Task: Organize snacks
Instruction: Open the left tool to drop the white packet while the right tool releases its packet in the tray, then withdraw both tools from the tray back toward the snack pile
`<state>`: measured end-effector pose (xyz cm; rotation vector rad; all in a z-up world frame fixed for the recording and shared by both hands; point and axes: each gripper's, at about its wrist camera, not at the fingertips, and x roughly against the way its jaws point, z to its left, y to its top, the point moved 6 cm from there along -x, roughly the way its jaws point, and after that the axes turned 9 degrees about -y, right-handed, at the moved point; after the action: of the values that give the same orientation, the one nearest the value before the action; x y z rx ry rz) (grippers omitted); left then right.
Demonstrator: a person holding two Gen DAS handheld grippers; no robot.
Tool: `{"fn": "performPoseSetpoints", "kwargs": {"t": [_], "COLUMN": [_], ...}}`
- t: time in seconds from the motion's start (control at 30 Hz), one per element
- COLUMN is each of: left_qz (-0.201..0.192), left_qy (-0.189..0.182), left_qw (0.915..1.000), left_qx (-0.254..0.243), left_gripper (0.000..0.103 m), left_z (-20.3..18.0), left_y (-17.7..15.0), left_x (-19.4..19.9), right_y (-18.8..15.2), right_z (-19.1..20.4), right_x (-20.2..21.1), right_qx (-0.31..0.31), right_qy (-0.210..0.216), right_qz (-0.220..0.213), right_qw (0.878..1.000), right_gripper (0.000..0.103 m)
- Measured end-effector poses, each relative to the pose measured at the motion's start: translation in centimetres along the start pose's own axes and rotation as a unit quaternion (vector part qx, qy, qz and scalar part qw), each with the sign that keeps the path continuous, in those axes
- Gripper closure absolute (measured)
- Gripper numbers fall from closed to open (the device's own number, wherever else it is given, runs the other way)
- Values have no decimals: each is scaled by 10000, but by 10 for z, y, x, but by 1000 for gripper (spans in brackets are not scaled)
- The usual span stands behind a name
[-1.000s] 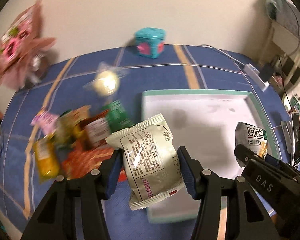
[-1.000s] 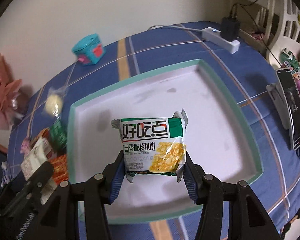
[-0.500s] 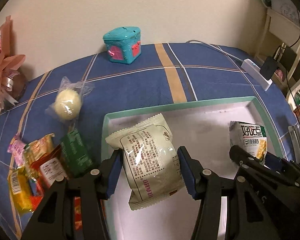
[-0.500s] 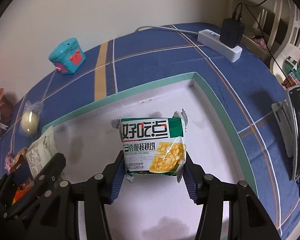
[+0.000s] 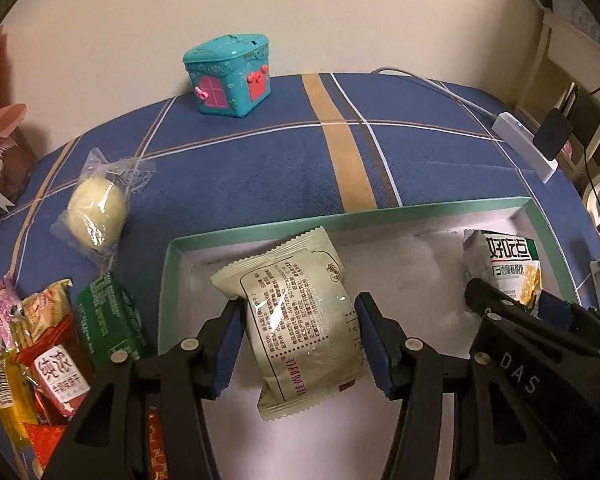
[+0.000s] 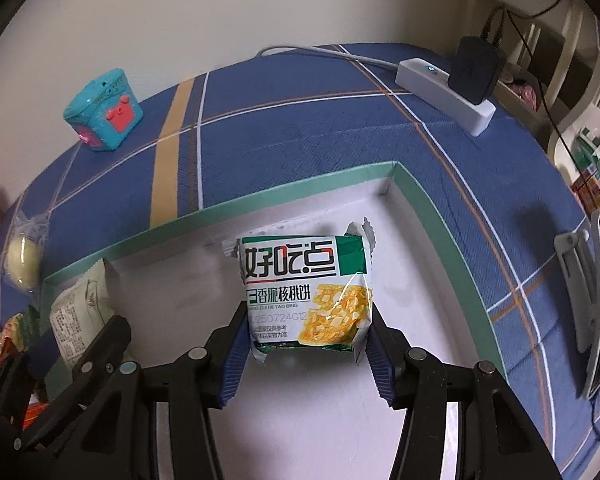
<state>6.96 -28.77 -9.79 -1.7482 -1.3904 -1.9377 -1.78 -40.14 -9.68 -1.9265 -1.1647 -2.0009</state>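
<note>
My left gripper [image 5: 298, 330] is shut on a beige snack packet [image 5: 296, 320] printed with small text, held over the back left part of the white tray [image 5: 340, 220] with a green rim. My right gripper [image 6: 306, 334] is shut on a green and white biscuit packet [image 6: 306, 294], held over the tray's [image 6: 424, 216] back right corner. Each gripper also shows in the other's view: the right gripper's black fingers [image 5: 500, 312] with the biscuit packet [image 5: 500, 264], and the left gripper's fingers [image 6: 100, 344] with the beige packet [image 6: 82, 312].
A pile of loose snack packets [image 5: 48, 356] lies left of the tray, with a wrapped round pastry [image 5: 96, 212] behind it. A teal toy box [image 5: 228, 76] stands at the table's back. A white power strip [image 6: 444, 96] with a black plug and a phone stand [image 6: 580, 292] sit to the right.
Both grippers have carried their packets forward and down over the tray toward its back edge. The snack pile has slid to the lower left of the left wrist view.
</note>
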Motion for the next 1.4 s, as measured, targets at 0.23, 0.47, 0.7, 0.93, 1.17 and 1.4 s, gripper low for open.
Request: {"fn": "performPoseSetpoints", "kwargs": {"t": [0.23,0.47,0.7,0.93,1.17,1.4], "left_qz": [43,105,50,-96,-200,-226], "left_qy": [6,190,237,236,403,526], "left_qw": [10000,9996,9995,9991,9978,9965], "left_qx": [57,155,190,346,487,611], "left_gripper": [45,30,21,10,6,0], "left_z": [3,13,17,24,39,50], "left_y": [0,0,4,13,23,24], "left_x": [-6,-7,0,18,37,44], "right_y": [3,3,6,17,25,28], "right_z": [1,-2,-8,-11,-11,-7], "right_x": [-3,-5,-7,8,23,32], "right_qx": [137,227,147,82,63,19], "right_qy": [-48,-107,-51,4,46,191], "right_qz": [-15,-6,-21,-218,-423,-499], "right_qw": [9999,9997,9999,9997,9991,9986], "right_gripper": [45,37,28,19,1,0]}}
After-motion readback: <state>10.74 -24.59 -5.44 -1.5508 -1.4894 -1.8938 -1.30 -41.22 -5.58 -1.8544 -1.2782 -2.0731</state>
